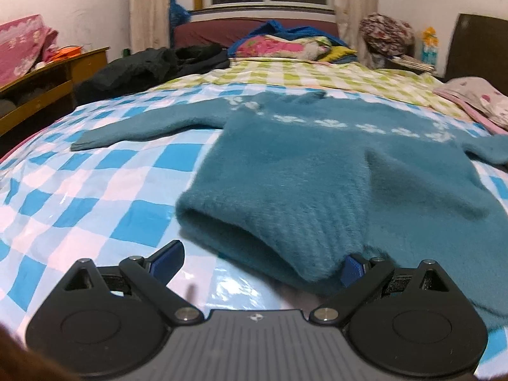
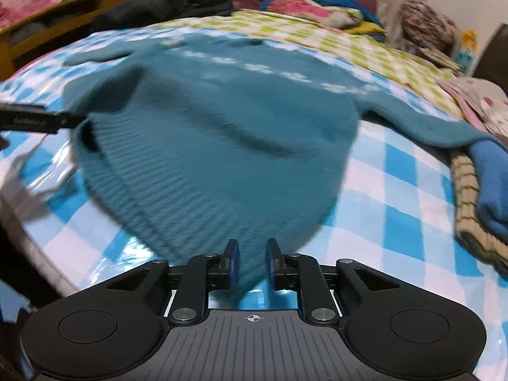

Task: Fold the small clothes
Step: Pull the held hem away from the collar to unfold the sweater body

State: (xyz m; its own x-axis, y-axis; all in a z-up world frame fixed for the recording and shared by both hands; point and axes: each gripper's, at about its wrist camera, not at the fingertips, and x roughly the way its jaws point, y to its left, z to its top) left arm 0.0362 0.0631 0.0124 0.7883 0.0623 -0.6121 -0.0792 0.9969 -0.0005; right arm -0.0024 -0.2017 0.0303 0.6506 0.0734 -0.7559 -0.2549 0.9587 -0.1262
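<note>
A teal fluffy sweater point(image 1: 301, 165) with a white flower band lies spread on the blue-and-white checked bed cover point(image 1: 95, 190), sleeves out to both sides. My left gripper point(image 1: 263, 252) stands wide open at the near hem. The hem's left corner lies between its fingers, against the right pad point(image 1: 351, 270). In the right wrist view the sweater point(image 2: 222, 120) fills the middle, blurred by motion. My right gripper point(image 2: 252, 243) is shut on the ribbed hem, with a bunch of fabric pinched between its blue pads.
Black clothes point(image 1: 143, 66) and a colourful bedding pile point(image 1: 279, 46) lie at the far end of the bed. A pink-grey garment point(image 1: 476, 101) sits at the right. A blue and beige knit point(image 2: 482, 184) lies right of the sweater. A wooden shelf point(image 1: 47, 79) stands left.
</note>
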